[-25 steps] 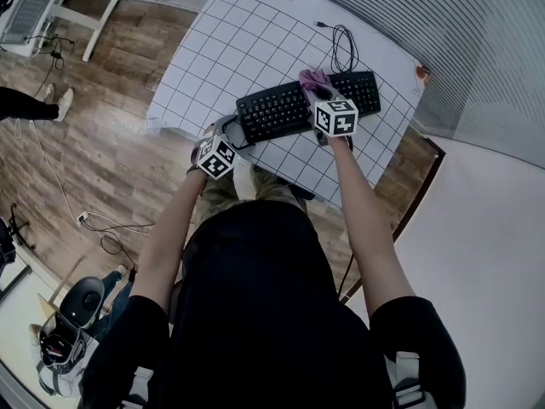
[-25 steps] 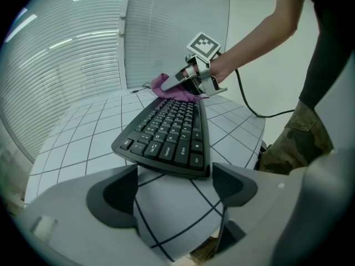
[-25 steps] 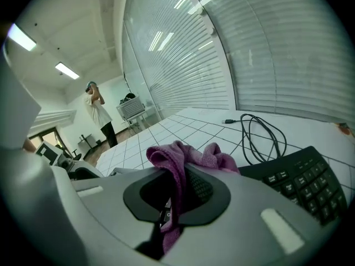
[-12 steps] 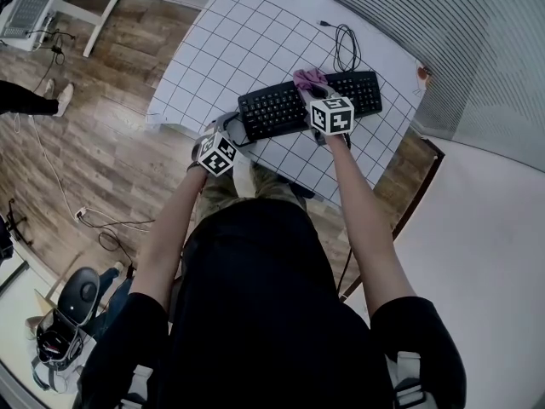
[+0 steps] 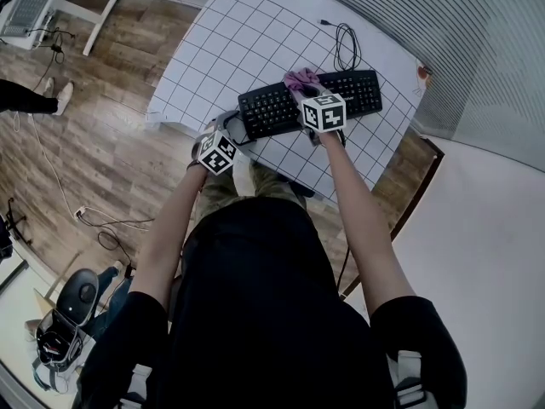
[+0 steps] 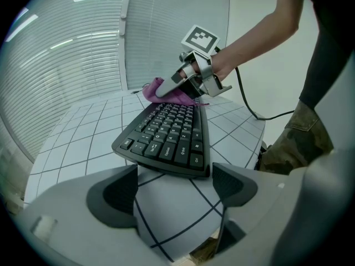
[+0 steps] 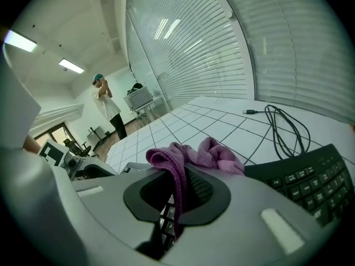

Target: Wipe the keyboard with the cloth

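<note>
Right tongs point(image 7: 180, 215) pinch the cloth point(image 7: 191, 154) on the keyboard point(image 5: 272, 109); left tongs point(image 6: 176, 187) spread, empty, so I judge a hard stroke could skid the unheld keyboard.

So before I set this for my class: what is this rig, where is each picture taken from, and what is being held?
No robot here: a person holds a two-jawed hand-held gripper in each hand. One picture comes from a camera on the person's head, looking down; the other two from cameras riding on those hand-held grippers. On the gridded table lie a black keyboard and a black cable. The right hand-held gripper is shut on a purple cloth over the keys. The left hand-held gripper is open and empty at the keyboard's end.
</note>
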The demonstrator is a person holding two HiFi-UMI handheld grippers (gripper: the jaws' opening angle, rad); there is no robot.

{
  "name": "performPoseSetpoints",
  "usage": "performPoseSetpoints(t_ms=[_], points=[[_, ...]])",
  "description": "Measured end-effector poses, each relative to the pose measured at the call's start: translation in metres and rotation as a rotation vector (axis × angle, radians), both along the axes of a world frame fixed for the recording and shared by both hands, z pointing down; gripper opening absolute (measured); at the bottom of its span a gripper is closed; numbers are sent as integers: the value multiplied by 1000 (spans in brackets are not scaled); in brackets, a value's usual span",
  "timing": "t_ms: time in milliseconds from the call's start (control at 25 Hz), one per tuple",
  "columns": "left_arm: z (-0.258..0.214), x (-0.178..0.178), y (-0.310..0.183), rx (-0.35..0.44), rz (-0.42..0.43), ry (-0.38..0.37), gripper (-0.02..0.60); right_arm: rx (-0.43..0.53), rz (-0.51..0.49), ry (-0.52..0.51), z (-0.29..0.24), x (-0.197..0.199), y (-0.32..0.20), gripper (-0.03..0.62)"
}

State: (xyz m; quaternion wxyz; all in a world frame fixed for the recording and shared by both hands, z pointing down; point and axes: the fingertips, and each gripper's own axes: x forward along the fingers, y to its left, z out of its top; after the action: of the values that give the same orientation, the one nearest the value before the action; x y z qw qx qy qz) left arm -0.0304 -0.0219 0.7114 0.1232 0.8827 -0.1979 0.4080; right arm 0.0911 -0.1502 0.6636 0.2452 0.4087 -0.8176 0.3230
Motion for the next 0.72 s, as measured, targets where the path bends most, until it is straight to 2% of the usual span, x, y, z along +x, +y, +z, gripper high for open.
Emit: performPoseSetpoints(t_ms=[720], points=[[0,0,0,-5,-1,6,402,-6,-63,55,2,-31,11,43]])
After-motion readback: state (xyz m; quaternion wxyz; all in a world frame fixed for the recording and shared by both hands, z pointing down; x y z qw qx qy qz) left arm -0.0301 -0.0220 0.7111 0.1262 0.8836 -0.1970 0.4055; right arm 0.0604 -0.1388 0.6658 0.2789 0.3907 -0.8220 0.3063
